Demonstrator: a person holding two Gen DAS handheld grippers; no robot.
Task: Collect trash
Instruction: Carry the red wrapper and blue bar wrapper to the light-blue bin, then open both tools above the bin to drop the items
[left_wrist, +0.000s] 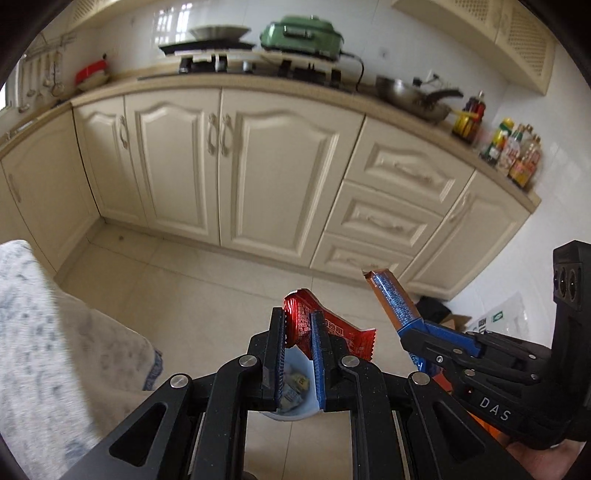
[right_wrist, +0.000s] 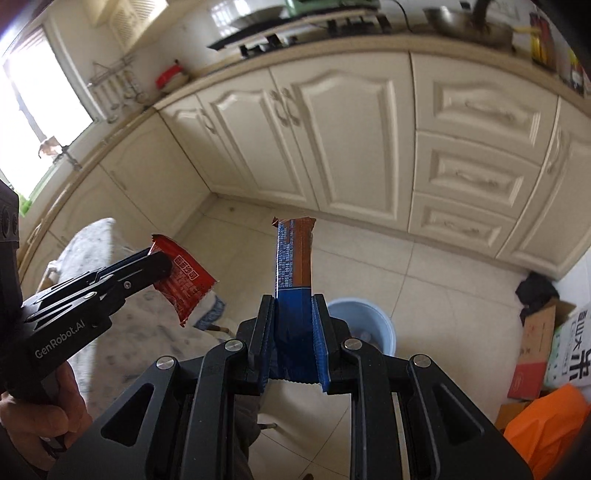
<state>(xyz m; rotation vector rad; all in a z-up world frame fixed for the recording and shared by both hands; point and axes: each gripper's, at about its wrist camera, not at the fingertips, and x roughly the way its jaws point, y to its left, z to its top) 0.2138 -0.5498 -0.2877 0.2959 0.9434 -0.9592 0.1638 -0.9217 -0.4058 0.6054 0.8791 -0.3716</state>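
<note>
My left gripper (left_wrist: 299, 321) is shut on a red snack wrapper (left_wrist: 334, 330), held above a pale blue trash bin (left_wrist: 295, 387) that holds some litter. My right gripper (right_wrist: 293, 306) is shut on a long brown and blue wrapper (right_wrist: 293, 254) that stands up from the jaws. The bin (right_wrist: 364, 325) sits on the floor just right of and below it. In the right wrist view the left gripper (right_wrist: 153, 258) holds the red wrapper (right_wrist: 184, 282) at the left. In the left wrist view the right gripper (left_wrist: 417, 326) holds the brown wrapper (left_wrist: 393, 299) at the right.
Cream kitchen cabinets (left_wrist: 236, 166) and a counter with pans and bottles run along the back. A grey speckled cloth-covered surface (left_wrist: 55, 350) is at the left. Cardboard boxes (right_wrist: 535, 347), an orange item (right_wrist: 546, 428) and dark cloth (right_wrist: 535, 291) lie at the right wall.
</note>
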